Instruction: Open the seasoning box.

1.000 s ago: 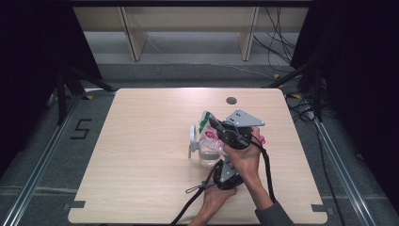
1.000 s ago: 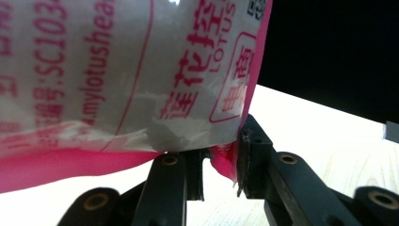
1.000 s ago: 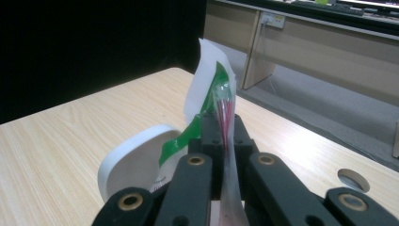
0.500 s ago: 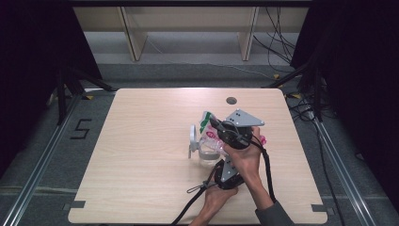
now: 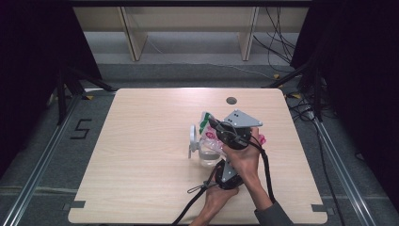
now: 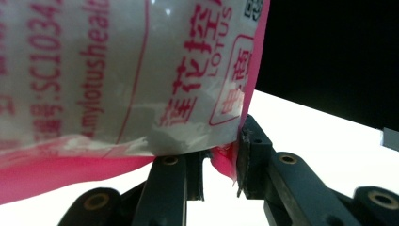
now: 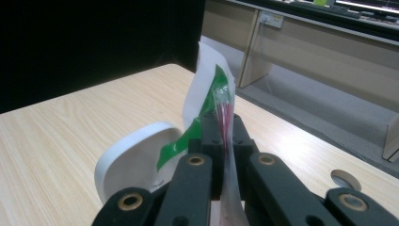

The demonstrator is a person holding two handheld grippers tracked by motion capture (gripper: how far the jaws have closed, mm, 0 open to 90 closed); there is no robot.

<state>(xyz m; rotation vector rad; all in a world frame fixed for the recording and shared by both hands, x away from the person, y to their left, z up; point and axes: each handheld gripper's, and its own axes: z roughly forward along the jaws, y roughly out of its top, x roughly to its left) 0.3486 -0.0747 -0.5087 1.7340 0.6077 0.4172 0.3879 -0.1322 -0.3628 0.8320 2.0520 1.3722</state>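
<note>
The translucent plastic pouch with pink edges and red print [image 6: 141,75] hangs above the light wooden desk [image 5: 141,155], caught between both tools. The left hand-held gripper [image 6: 221,162] pinches its lower pink corner, jaws nearly together; the right hand-held gripper [image 7: 225,141] is clamped tight on its thin top edge beside a green-and-white flap [image 7: 202,101]. Red lettering reads "LOTUS" and "mylotushealt", with Chinese characters. The right hand [image 5: 242,157] reaches over the left hand [image 5: 219,200]. A white round lid [image 7: 131,157] stands beside a clear cup [image 5: 207,155].
</note>
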